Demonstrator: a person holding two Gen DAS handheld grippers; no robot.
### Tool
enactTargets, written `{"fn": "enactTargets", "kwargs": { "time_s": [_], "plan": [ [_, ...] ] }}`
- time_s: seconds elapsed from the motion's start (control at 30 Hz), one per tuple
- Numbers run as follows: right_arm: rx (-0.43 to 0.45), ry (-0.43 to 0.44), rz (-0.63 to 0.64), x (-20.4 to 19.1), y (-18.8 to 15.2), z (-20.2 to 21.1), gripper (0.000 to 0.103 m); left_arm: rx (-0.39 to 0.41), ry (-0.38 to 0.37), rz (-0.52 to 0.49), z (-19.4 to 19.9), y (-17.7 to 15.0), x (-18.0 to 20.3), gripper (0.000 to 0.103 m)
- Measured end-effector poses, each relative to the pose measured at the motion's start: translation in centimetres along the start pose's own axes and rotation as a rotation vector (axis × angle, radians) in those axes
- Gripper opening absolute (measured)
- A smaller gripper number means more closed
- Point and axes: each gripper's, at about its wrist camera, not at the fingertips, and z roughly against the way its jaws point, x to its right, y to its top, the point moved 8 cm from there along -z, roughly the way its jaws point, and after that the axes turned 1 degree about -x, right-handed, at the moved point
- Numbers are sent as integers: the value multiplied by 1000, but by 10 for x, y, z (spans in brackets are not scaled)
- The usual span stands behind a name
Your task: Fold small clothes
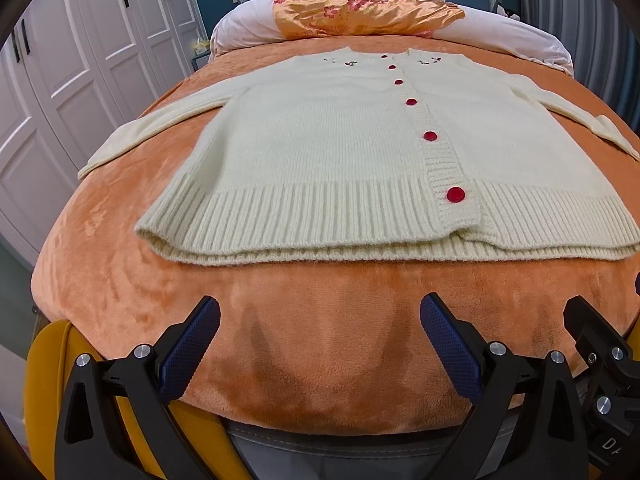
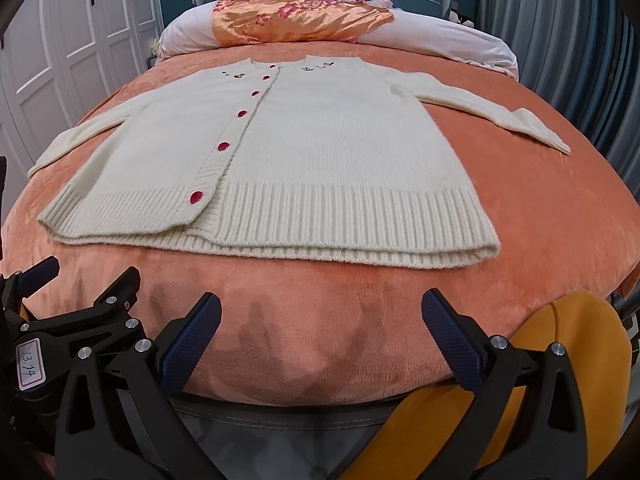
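A cream knitted cardigan (image 1: 320,152) with several red buttons (image 1: 455,194) lies flat and face up on the orange blanket, both sleeves spread out to the sides, ribbed hem nearest me. It also shows in the right wrist view (image 2: 304,152). My left gripper (image 1: 320,320) is open and empty, above the blanket short of the hem's left half. My right gripper (image 2: 320,316) is open and empty, short of the hem's right half. The right gripper's body shows at the right edge of the left wrist view (image 1: 600,360).
The bed's orange blanket (image 1: 120,280) covers the whole surface. An orange flowered pillow (image 1: 360,12) and white bedding (image 1: 240,28) lie at the head. White wardrobe doors (image 1: 80,60) stand to the left. A yellow cushion (image 2: 560,360) sits at the foot.
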Motion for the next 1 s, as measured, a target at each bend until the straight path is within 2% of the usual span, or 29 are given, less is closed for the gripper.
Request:
{"fn": "enactTargets", "kwargs": {
  "time_s": [1.0],
  "plan": [
    [-2, -1, 1, -1, -1, 1, 98, -12, -1, -6, -2, -3, 0, 98]
  ]
}}
